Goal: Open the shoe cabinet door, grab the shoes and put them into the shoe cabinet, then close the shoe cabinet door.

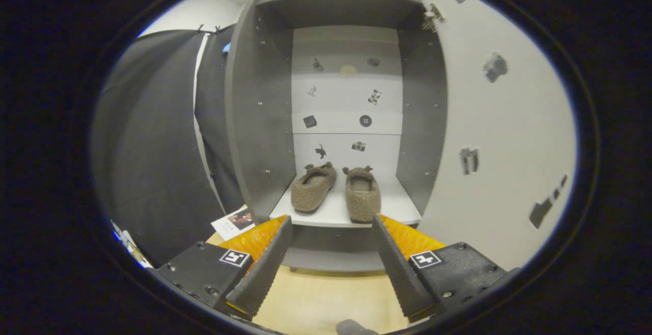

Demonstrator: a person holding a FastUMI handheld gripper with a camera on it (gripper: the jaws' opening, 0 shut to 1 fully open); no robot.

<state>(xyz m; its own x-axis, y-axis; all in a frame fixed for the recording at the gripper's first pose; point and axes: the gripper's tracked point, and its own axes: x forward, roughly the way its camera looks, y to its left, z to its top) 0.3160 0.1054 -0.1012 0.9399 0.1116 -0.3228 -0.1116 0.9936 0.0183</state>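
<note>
Your gripper (331, 243) hangs spread wide over the wooden floor (321, 299), gripping nothing — just short of the shoe cabinet (260, 116). Beyond the fingers, both shoes (336, 192) sit side by side on the bottom shelf (402, 207), heels toward you. By the look of it the stowing is done, so closing is the step in hand: you need to swing toward the open door (499, 136) on the right and push it round. Its handle side is hidden from here — the hinge (433, 15) shows only faintly up top.
</note>
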